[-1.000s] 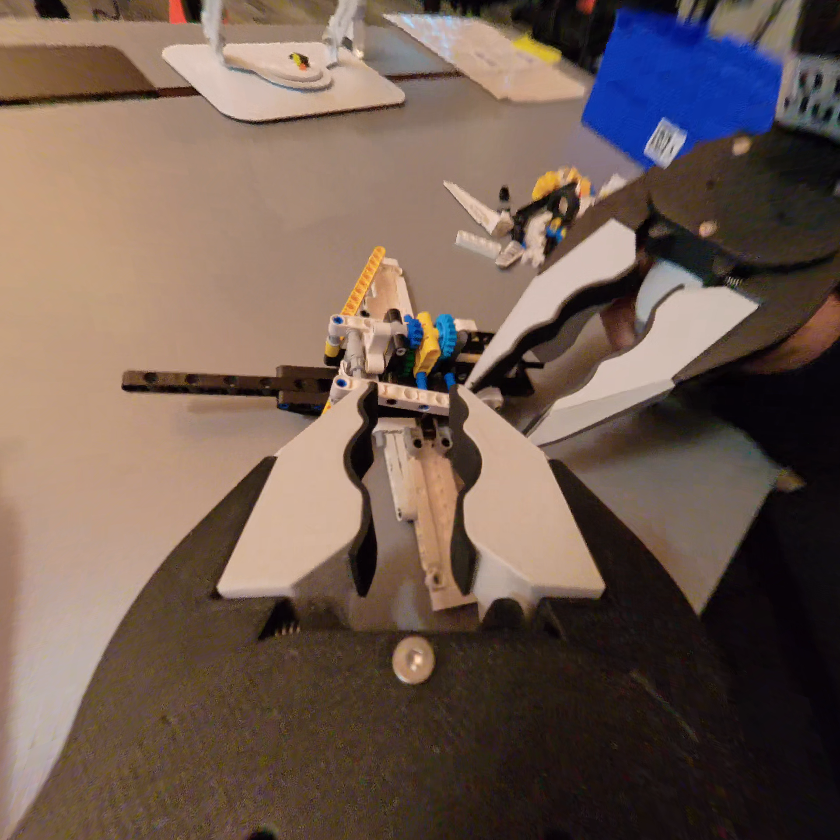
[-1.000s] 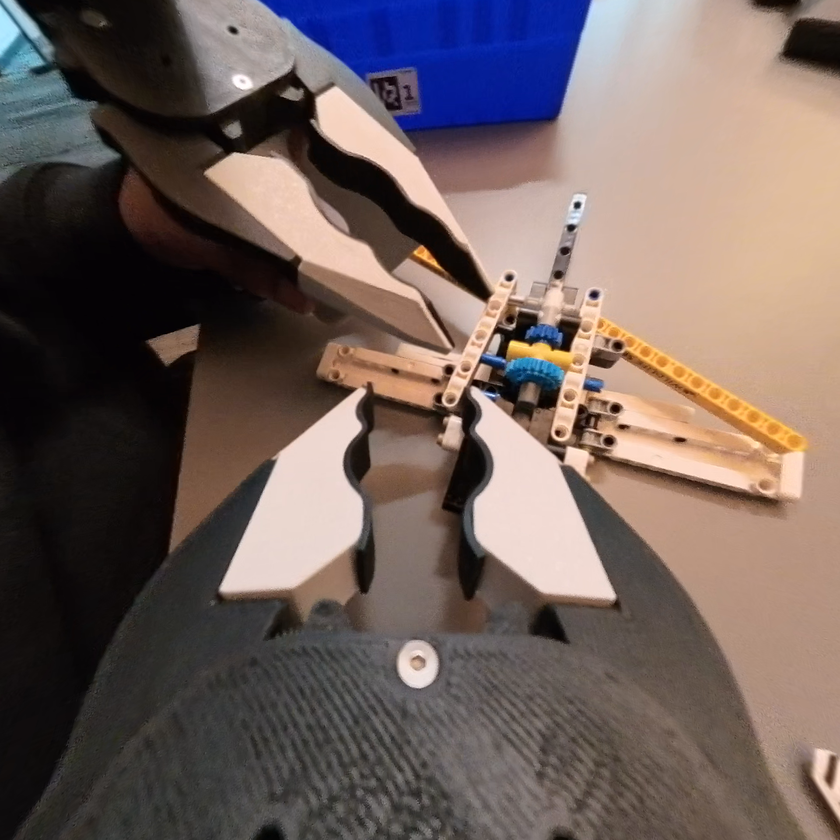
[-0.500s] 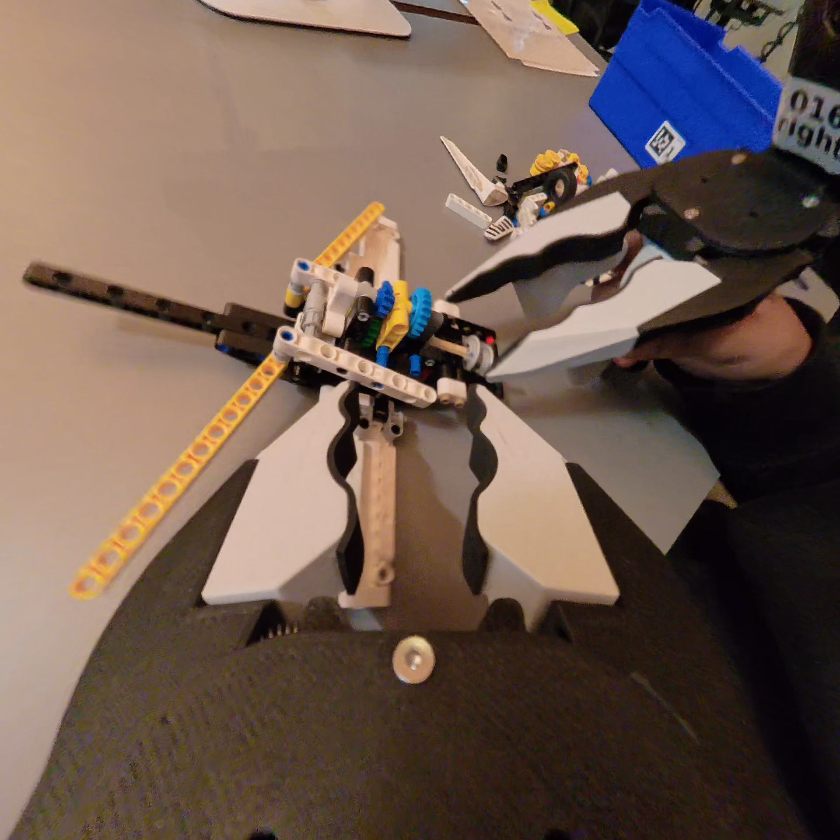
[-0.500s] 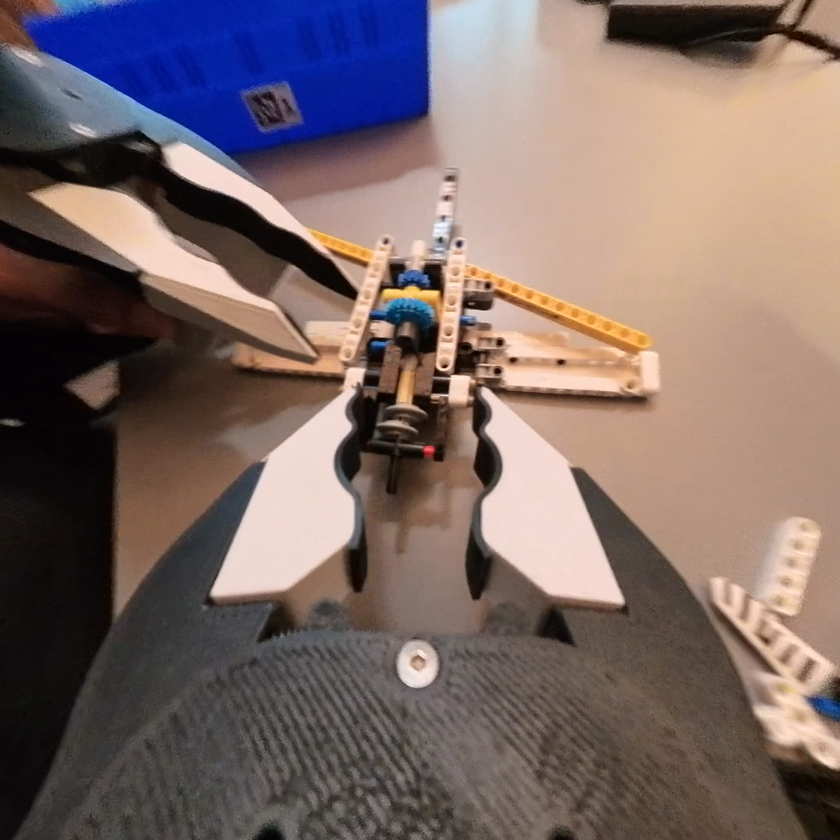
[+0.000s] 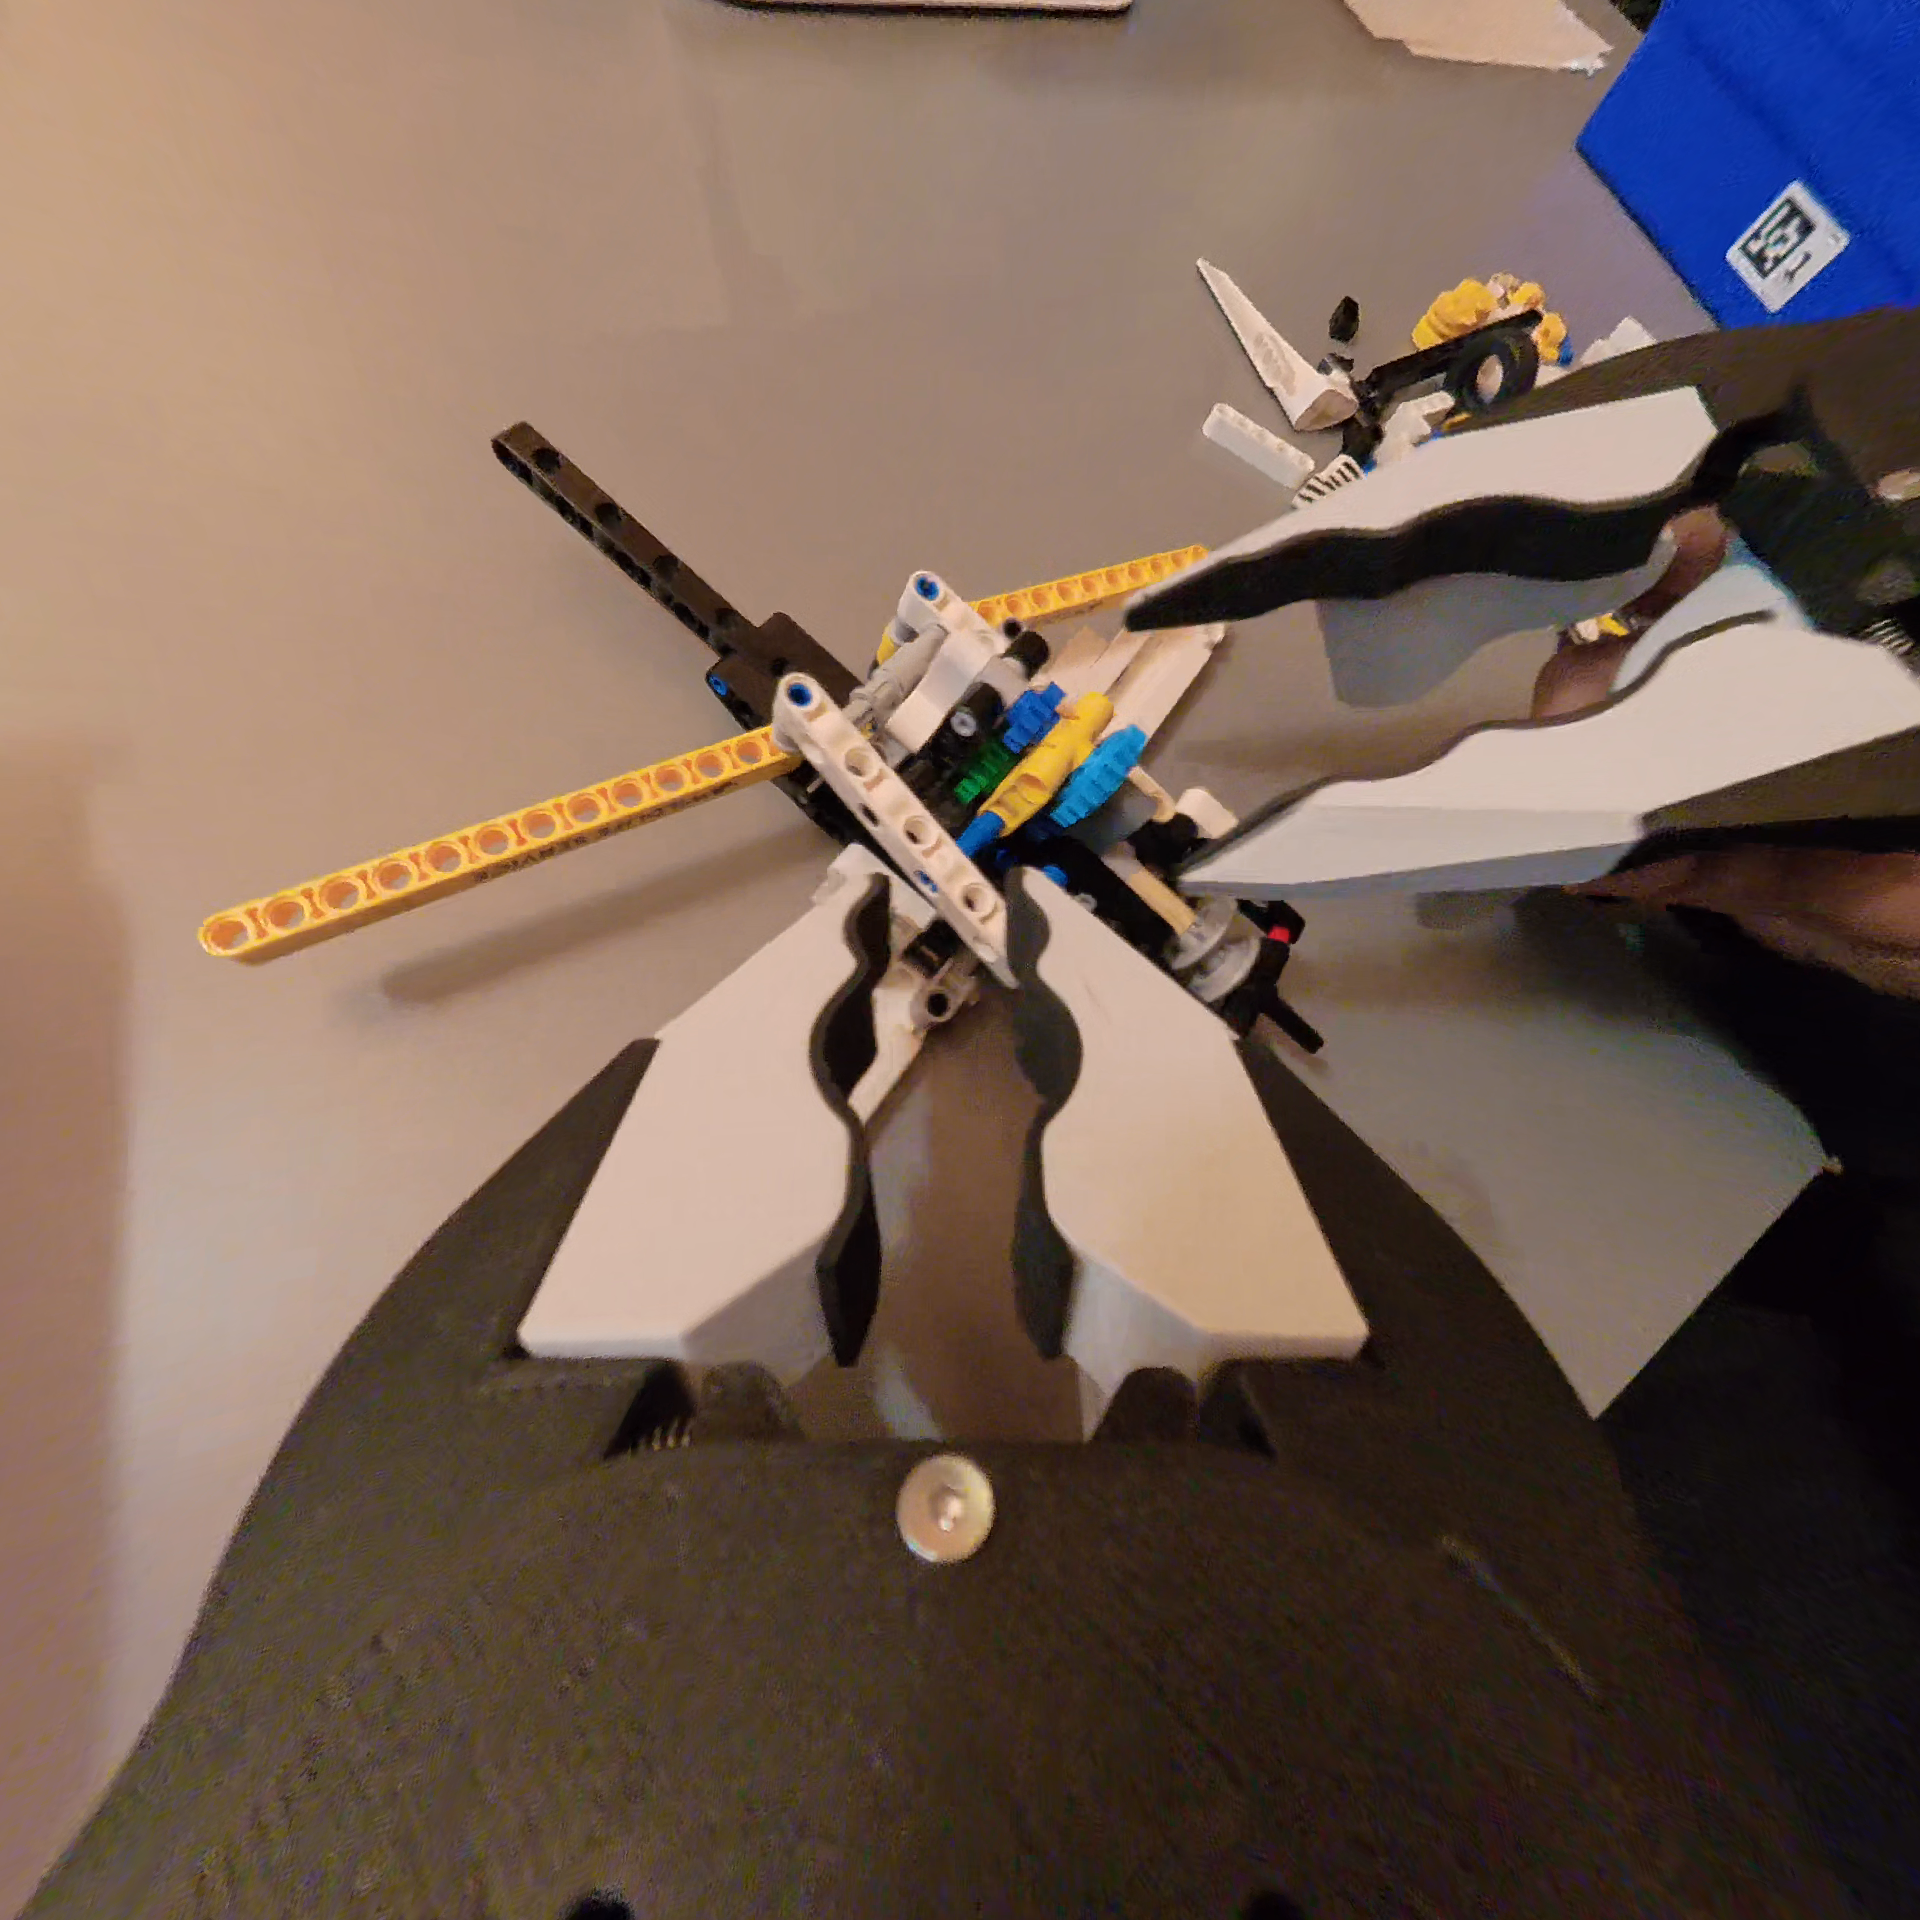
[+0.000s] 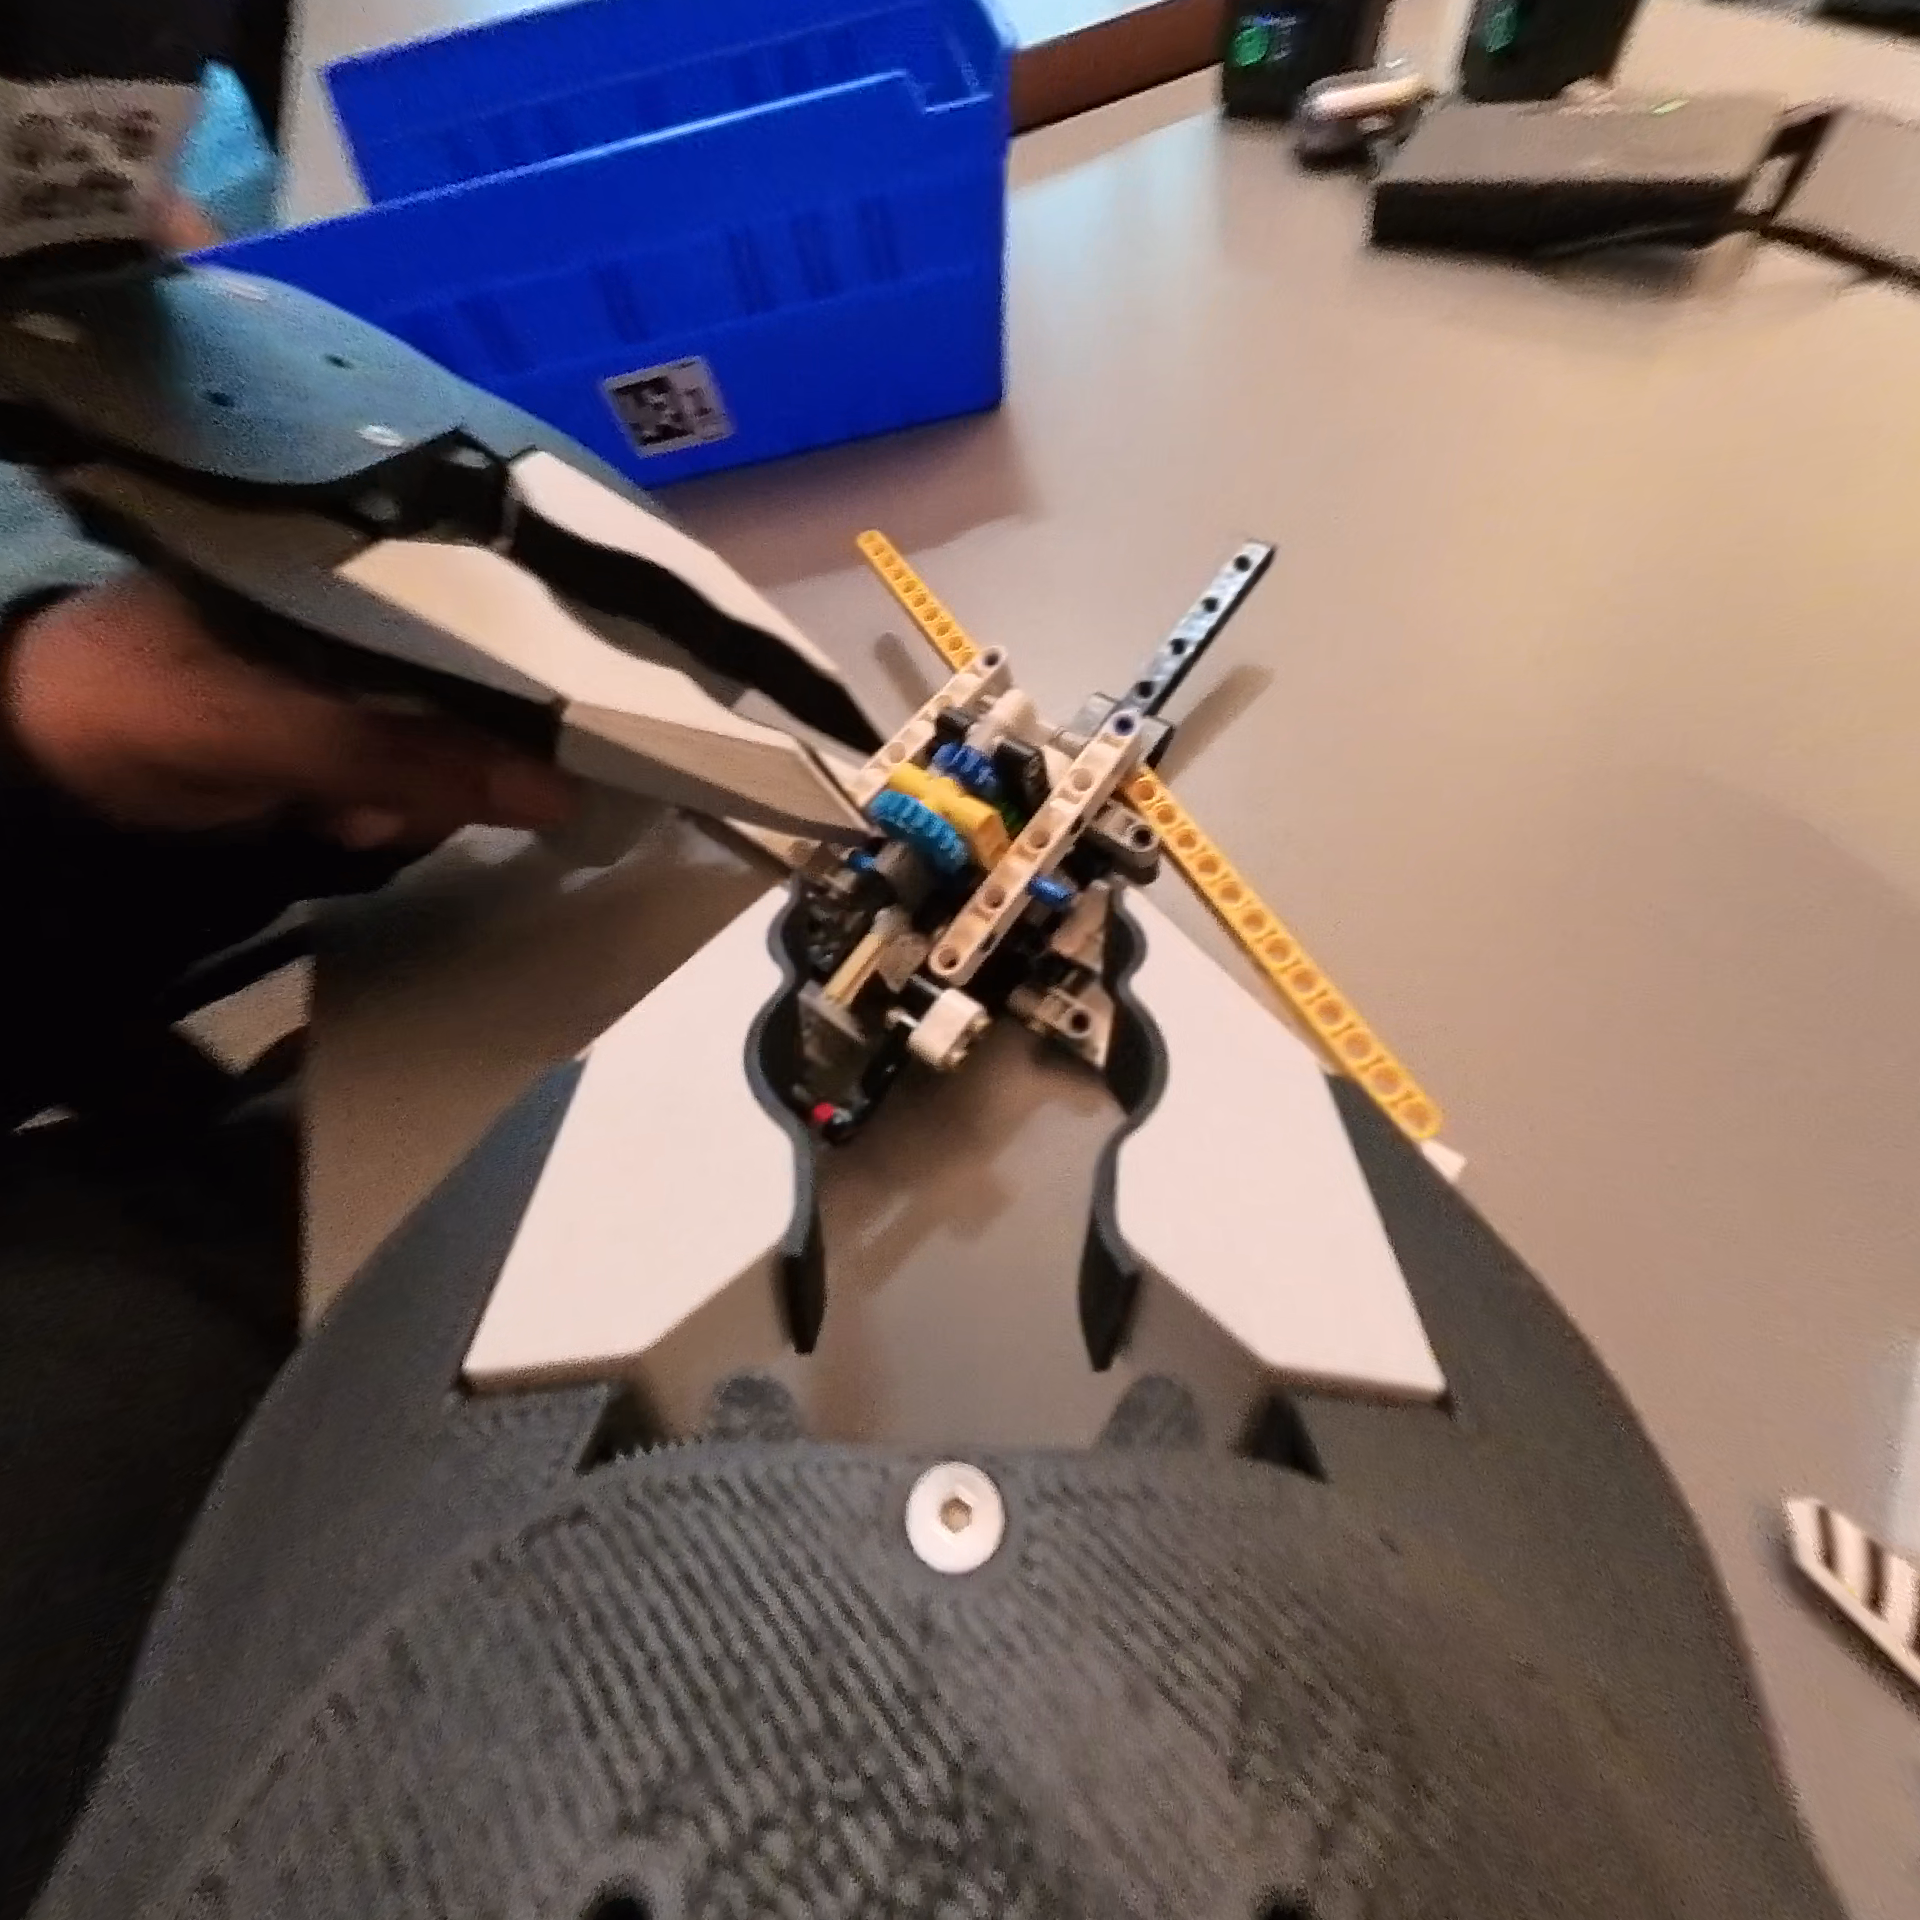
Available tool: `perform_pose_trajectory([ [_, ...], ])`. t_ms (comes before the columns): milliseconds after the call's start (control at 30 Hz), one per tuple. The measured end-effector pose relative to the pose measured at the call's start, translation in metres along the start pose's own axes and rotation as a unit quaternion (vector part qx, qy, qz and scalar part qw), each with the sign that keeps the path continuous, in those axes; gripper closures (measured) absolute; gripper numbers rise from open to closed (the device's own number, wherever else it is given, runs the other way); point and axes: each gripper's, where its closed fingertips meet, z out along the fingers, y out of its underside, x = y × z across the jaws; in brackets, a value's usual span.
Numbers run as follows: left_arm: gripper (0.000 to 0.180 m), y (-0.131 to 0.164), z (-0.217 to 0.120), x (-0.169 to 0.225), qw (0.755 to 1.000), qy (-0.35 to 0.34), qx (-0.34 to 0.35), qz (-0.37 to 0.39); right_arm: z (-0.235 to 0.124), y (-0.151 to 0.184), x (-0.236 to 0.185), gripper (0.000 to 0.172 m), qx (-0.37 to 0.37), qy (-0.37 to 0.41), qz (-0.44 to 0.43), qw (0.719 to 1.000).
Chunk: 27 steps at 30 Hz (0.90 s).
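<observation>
A toy brick model [image 5: 987, 769] with blue and yellow gears, a long yellow beam [image 5: 499, 842] and a black beam [image 5: 623, 540] hangs tilted a little above the grey table [image 5: 416, 312]. My left gripper [image 5: 948, 894] is shut on a white part at the model's near edge. In the right wrist view [image 6: 966, 821] the left gripper [image 6: 842, 769] grips the model from the left. My right gripper [image 6: 956, 925] is open wide, its fingers on either side of the model's black and grey rear end. It reaches in from the right in the left wrist view [image 5: 1164, 748].
A blue bin [image 6: 727, 281] stands behind the model, at the top right in the left wrist view [image 5: 1787, 156]. A pile of loose pieces [image 5: 1392, 384] lies near it. Black devices [image 6: 1558, 177] sit at the back right. A striped white piece [image 6: 1849, 1590] lies to the right. Spacing between my two grippers at the tips: around 5 cm.
My left gripper's fingers opened, then closed on the model's white part, and the model turned and came up off the table. My right gripper opened wider and moved around the model's rear end.
</observation>
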Motion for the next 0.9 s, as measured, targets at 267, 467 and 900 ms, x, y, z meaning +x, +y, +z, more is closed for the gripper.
perform_pose_trajectory([
  [267, 0.168, 0.002, 0.003, -0.005, 0.999, -0.018, -0.017, 0.02, 0.024, 0.008, -0.004, 0.114, -0.032, 0.049, -0.003, 0.998],
  [467, 0.169, 0.0, 0.003, -0.007, 0.998, -0.032, -0.026, 0.039, 0.024, 0.012, -0.002, 0.118, -0.046, 0.031, 0.026, 0.998],
  [900, 0.17, -0.002, -0.01, -0.023, 0.998, -0.048, -0.008, 0.024, 0.015, 0.013, 0.016, 0.139, -0.052, 0.077, -0.018, 0.995],
])
